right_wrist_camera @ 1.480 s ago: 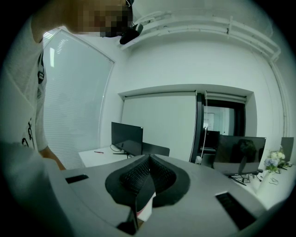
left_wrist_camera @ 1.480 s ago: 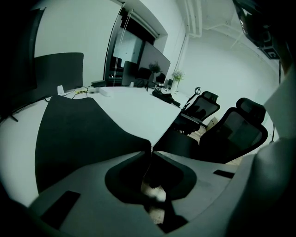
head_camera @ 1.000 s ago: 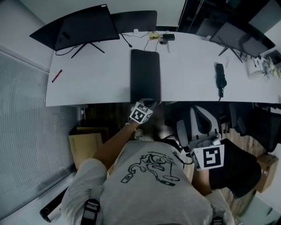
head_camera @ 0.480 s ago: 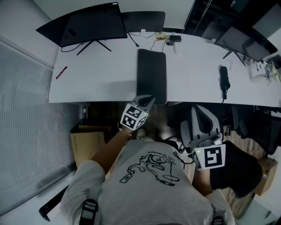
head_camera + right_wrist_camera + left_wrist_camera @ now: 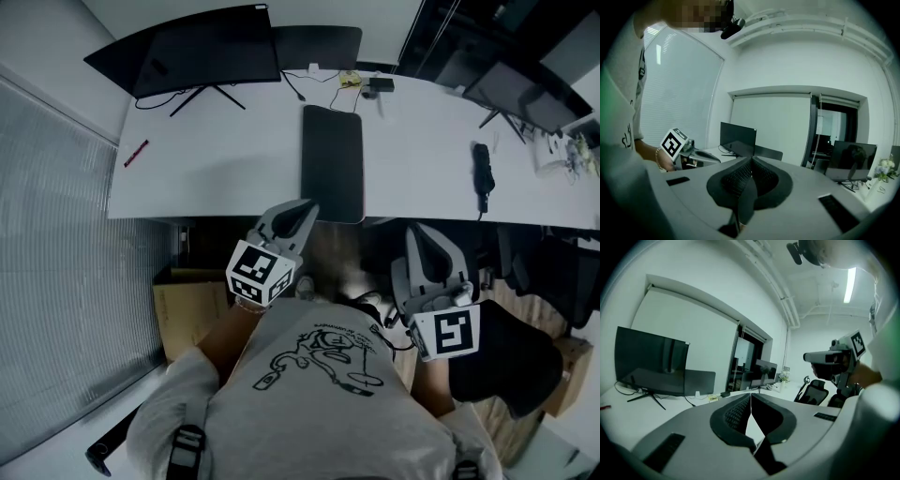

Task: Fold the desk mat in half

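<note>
The black desk mat (image 5: pixel 332 161) lies flat on the white desk (image 5: pixel 216 178), its near end reaching the front edge. My left gripper (image 5: pixel 300 214) hangs in front of that edge, left of the mat's near corner, and is apart from the mat. Its jaws are shut and empty in the left gripper view (image 5: pixel 750 397). My right gripper (image 5: pixel 424 267) is lower right, off the desk. In the right gripper view its jaws (image 5: pixel 751 161) are shut on nothing. Each gripper shows in the other's view: the right gripper (image 5: pixel 832 357) and the left gripper (image 5: pixel 701 156).
Two dark monitors (image 5: pixel 202 47) stand at the desk's back left and another (image 5: pixel 511 84) at the back right. A black folded object (image 5: pixel 481 173) lies right of the mat, a red pen (image 5: pixel 136 153) at the far left. An office chair (image 5: pixel 525 272) and a cardboard box (image 5: pixel 187 305) sit below the desk.
The left gripper has left the mat's near edge, risen and drawn back towards the person. The right gripper has shifted slightly. The mat lies as before.
</note>
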The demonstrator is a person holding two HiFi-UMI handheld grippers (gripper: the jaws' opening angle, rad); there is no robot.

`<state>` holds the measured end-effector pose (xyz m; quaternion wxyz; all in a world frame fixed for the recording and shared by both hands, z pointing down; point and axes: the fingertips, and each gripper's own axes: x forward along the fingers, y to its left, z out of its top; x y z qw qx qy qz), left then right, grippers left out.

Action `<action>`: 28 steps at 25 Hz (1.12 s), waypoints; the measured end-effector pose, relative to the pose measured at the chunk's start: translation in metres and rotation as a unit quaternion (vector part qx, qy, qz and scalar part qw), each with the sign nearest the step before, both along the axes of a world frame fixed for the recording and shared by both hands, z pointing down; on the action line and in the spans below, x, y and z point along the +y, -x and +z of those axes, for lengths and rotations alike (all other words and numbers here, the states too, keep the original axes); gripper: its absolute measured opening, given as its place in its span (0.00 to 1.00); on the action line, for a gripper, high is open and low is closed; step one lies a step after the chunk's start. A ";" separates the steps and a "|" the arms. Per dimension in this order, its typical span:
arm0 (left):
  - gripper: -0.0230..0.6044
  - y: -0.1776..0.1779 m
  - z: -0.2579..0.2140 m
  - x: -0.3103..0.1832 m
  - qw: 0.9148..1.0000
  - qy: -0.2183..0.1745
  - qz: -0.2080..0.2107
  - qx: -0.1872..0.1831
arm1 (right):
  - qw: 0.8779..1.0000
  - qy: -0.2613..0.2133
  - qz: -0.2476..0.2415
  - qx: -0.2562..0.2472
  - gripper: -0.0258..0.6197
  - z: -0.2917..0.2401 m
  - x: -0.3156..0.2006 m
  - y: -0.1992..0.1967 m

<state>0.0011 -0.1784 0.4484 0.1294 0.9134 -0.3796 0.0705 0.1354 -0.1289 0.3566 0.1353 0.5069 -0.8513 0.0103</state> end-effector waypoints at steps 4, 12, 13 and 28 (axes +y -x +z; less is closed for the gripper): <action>0.07 0.027 -0.030 0.008 0.999 -0.023 -0.018 0.014 | 1.000 -0.006 0.005 -0.016 0.05 -0.003 -0.003 0.016; 0.07 0.070 -0.074 0.026 0.997 -0.057 -0.040 0.025 | 1.000 -0.008 0.000 -0.024 0.05 0.000 0.000 0.047; 0.07 0.074 -0.077 0.028 0.997 -0.060 -0.041 0.024 | 0.999 -0.012 0.003 -0.030 0.05 -0.001 -0.001 0.050; 0.07 0.089 -0.088 0.036 0.997 -0.062 -0.040 0.037 | 1.000 -0.001 0.002 -0.019 0.05 0.002 0.006 0.064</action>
